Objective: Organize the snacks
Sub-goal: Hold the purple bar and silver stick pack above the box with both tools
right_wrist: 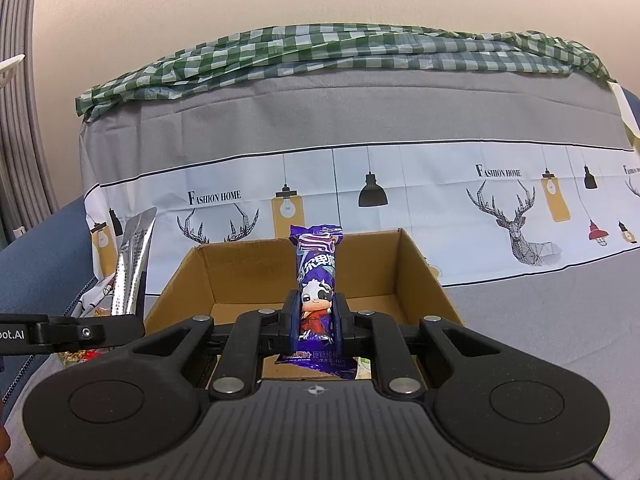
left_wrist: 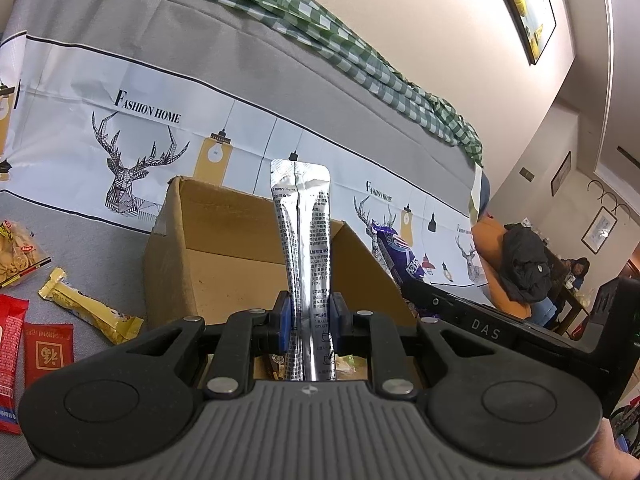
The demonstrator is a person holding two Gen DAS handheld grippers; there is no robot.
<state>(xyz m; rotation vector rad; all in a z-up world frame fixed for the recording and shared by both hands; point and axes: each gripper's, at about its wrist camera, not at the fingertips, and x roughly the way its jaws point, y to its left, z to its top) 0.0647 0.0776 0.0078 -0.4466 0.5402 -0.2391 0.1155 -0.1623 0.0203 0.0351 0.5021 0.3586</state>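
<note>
My left gripper (left_wrist: 309,320) is shut on a tall silver foil sachet (left_wrist: 302,236) and holds it upright above an open cardboard box (left_wrist: 208,264). My right gripper (right_wrist: 314,316) is shut on a purple candy packet with a cartoon cow (right_wrist: 316,280), upright over the same box (right_wrist: 416,272). The silver sachet also shows at the left of the right wrist view (right_wrist: 132,264). The purple packet also shows at the right of the left wrist view (left_wrist: 396,256). Some packets lie at the bottom of the box, mostly hidden.
Loose snacks lie on the grey cloth left of the box: a yellow bar (left_wrist: 88,308), red packets (left_wrist: 44,352) and a clear bag of crackers (left_wrist: 16,252). A sofa back with deer-print cloth (right_wrist: 516,216) and green checked cloth (right_wrist: 320,52) rises behind the box.
</note>
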